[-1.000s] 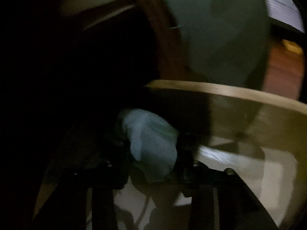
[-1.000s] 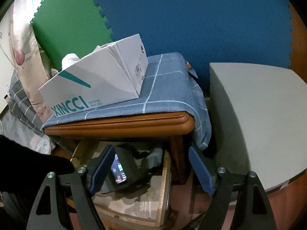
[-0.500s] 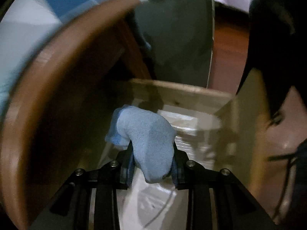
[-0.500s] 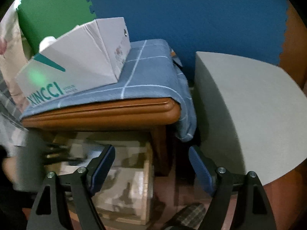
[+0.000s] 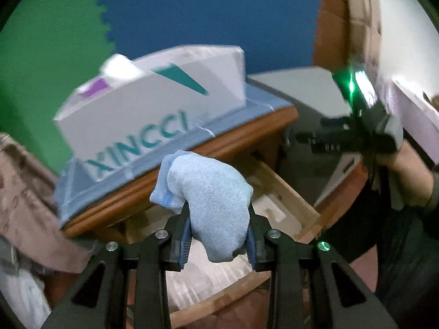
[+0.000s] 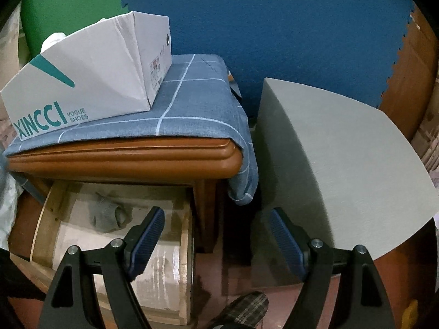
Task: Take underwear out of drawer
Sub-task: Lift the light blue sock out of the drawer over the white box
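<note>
Left wrist view, near field: the left gripper (image 5: 218, 242) is clamped on a bundle of light blue underwear (image 5: 211, 205), the pads pressing its lower half while the upper part bulges free above the jaws and a folded hem hangs off its left side. Below and beyond it lies the open drawer (image 5: 285, 189), pulled out from under the wooden top of the nightstand (image 5: 153, 192); the bundle appears to be above the drawer's front edge, not inside it.

Right wrist view, near field: the right gripper (image 6: 215, 240) stands with its jaws wide apart and nothing between them, above the drawer's right front corner and the floor beside it. A grey crumpled cloth (image 6: 105, 215) remains toward the back of the drawer (image 6: 185, 249). Farther off, a white shoe box (image 6: 90, 82) rests on the blue checked cover (image 6: 192, 109) of the nightstand top, and a grey panel (image 6: 329, 164) stands to the right.

Risks, as a judgement: the grip holds only part of a soft bundle, so the loose upper mass could slide out and drop back into the drawer or onto the floor. The hanging hem could catch on the overhanging edge of the top. The right gripper (image 5: 354, 137), seen near the drawer's far right corner, could be struck if the left one swings that way.
</note>
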The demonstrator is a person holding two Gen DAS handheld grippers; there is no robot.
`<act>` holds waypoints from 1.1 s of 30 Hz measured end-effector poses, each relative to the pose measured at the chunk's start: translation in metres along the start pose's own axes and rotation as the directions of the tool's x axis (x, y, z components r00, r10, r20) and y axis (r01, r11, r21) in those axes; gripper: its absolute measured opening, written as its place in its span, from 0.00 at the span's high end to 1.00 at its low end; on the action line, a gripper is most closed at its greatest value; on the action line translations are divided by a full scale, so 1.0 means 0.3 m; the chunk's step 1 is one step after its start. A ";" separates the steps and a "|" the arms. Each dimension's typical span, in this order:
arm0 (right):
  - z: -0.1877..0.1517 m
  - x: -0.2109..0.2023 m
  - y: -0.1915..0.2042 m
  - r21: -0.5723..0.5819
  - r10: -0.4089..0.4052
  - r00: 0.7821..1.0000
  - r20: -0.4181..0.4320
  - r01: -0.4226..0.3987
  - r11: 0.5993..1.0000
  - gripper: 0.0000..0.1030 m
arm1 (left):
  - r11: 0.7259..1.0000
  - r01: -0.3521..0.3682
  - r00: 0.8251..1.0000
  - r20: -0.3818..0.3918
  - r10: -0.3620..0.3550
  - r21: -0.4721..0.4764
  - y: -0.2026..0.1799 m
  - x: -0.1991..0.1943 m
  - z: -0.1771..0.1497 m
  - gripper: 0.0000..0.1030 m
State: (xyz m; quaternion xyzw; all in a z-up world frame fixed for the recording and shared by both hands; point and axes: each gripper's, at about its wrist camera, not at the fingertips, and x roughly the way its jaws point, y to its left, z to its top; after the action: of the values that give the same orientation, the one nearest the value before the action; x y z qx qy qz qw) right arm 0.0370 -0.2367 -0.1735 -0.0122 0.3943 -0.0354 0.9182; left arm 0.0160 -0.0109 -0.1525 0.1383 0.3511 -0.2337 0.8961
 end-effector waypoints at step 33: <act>-0.001 -0.008 0.041 -0.058 0.007 1.000 0.002 -0.007 0.998 0.21 | 0.977 -0.130 0.947 0.269 0.173 -0.170 0.254 -0.605 0.329 0.70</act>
State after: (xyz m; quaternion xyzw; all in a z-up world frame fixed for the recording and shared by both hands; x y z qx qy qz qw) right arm 0.0359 -0.2241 -0.1725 -0.0373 0.3942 -0.0207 0.9180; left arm -0.0058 0.0716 0.0503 0.0623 0.2248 -0.1541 0.9601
